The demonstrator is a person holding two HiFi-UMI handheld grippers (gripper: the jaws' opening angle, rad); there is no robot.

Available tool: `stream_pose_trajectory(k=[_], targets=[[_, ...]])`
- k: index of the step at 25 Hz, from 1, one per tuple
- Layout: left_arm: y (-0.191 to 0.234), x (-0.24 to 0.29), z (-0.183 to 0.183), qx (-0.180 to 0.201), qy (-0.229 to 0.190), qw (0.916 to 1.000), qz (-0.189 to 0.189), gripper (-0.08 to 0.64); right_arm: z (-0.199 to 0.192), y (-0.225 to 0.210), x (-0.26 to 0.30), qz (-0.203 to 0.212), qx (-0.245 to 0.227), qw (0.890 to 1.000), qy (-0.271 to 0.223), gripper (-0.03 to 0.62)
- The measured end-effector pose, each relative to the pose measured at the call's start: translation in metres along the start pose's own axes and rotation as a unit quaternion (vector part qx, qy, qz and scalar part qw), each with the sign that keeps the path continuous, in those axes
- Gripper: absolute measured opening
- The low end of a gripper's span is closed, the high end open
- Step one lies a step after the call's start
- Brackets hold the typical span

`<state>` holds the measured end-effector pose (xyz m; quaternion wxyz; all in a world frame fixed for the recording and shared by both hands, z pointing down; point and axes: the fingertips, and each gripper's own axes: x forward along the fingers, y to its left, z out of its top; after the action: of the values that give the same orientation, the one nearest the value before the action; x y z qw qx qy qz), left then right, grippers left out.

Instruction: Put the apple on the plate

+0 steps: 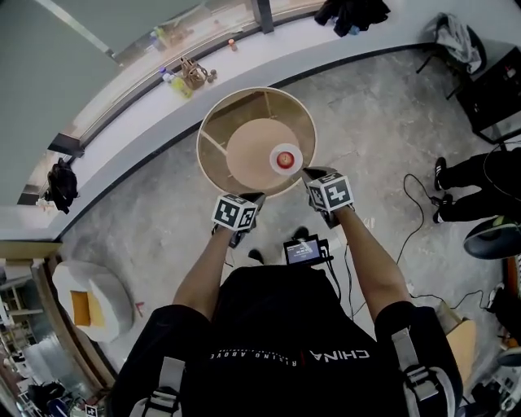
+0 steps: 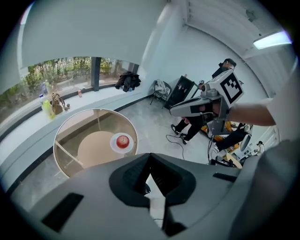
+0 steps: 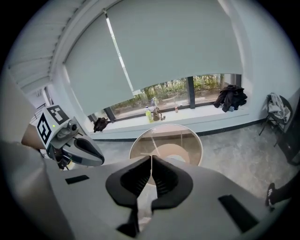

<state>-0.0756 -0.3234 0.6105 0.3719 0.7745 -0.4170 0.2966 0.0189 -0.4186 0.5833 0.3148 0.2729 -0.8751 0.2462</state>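
A red apple point(image 1: 285, 159) lies on a small white plate point(image 1: 286, 148) on the right side of the round glass-topped table point(image 1: 213, 122). Both grippers are held at the table's near edge, clear of the plate. The left gripper point(image 1: 257, 197) is shut and empty. It looks across at the apple point(image 2: 123, 140) and plate point(image 2: 114, 143). The right gripper point(image 1: 309, 173) is just short of the plate, also shut and empty. In the right gripper view its jaws point(image 3: 151, 157) stand together and cover the apple. Only a sliver of the plate point(image 3: 175, 159) shows there.
The table has a wooden frame and a round lower shelf point(image 1: 252, 155). Bottles and small items point(image 1: 181, 80) stand on the curved windowsill, with dark clothing point(image 1: 352, 12) further along it. A person's legs point(image 1: 476, 175) and cables point(image 1: 419, 208) are at the right, and a white seat point(image 1: 89, 297) at the left.
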Motion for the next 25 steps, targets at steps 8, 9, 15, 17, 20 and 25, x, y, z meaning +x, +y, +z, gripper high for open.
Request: stream_pose_trajectory(k=[8,9,15,17,20,25], targets=[[-0.006,-0.042,-0.044,0.034,-0.018,0.9992,-0.005,0.017,-0.031,0.044,-0.018,-0.033,0.029,0.999,-0.011,0.032],[-0.007,-0.051,-0.055,0.037,-0.022,0.9990,-0.006,0.017,-0.037,0.056,-0.020,-0.038,0.028,0.999,-0.007,0.032],[-0.018,-0.102,-0.139,0.074,-0.034,0.9967,-0.008,0.017,-0.078,0.147,-0.021,-0.073,0.019,0.997,-0.019,0.032],[-0.022,-0.120,-0.166,0.069,-0.046,0.9964,-0.018,0.017,-0.094,0.177,-0.024,-0.083,0.030,0.996,-0.017,0.032],[-0.026,-0.142,-0.210,0.063,-0.048,0.9966,-0.024,0.017,-0.121,0.217,-0.037,-0.093,0.062,0.994,-0.013,0.032],[-0.033,-0.155,-0.257,0.066,-0.047,0.9965,-0.019,0.017,-0.158,0.262,-0.058,-0.107,0.031,0.994,0.018,0.032]])
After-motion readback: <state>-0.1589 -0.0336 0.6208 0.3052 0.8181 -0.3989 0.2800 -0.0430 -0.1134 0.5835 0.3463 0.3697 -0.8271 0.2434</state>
